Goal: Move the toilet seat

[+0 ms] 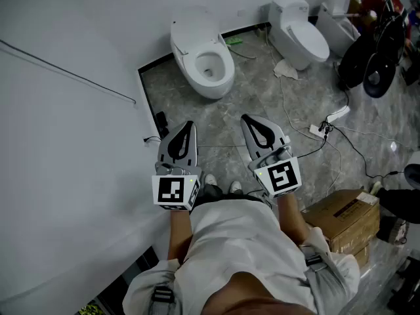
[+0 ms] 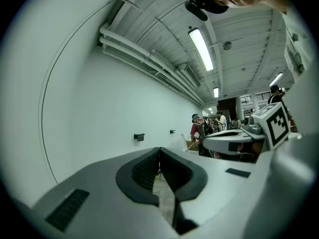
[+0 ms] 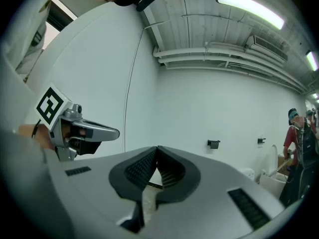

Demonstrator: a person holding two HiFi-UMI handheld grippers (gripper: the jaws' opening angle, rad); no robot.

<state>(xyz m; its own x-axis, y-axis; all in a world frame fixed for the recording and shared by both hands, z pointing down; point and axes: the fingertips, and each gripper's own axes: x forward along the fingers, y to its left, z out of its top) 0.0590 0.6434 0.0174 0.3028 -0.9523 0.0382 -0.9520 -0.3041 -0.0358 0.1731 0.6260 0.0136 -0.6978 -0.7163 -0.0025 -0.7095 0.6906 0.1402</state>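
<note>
Plainly, 3 toilets stand on the marbled floor (image 1: pixel 262 104): the nearest toilet (image 1: pixel 213 87) at 12 o'clock from the grippers, a second toilet (image 1: pixel 300 39) at 1 o'clock and a third toilet (image 1: pixel 337 20) at 2 o'clock. 1 cardboard box (image 1: pixel 344 218) sits at 4 o'clock. The toilet seat (image 1: pixel 195 63) lies flat on the nearest bowl, lid raised behind it. Its long axis runs from 11 to 5 o'clock, front pointing to 5. The 2 claws, left gripper (image 1: pixel 189 125) and right gripper (image 1: pixel 245 118), are pinched closed on nothing, well apart from the seat.

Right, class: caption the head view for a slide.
Shut, empty left gripper and right gripper held level before a white toilet on a grey floor.
</note>
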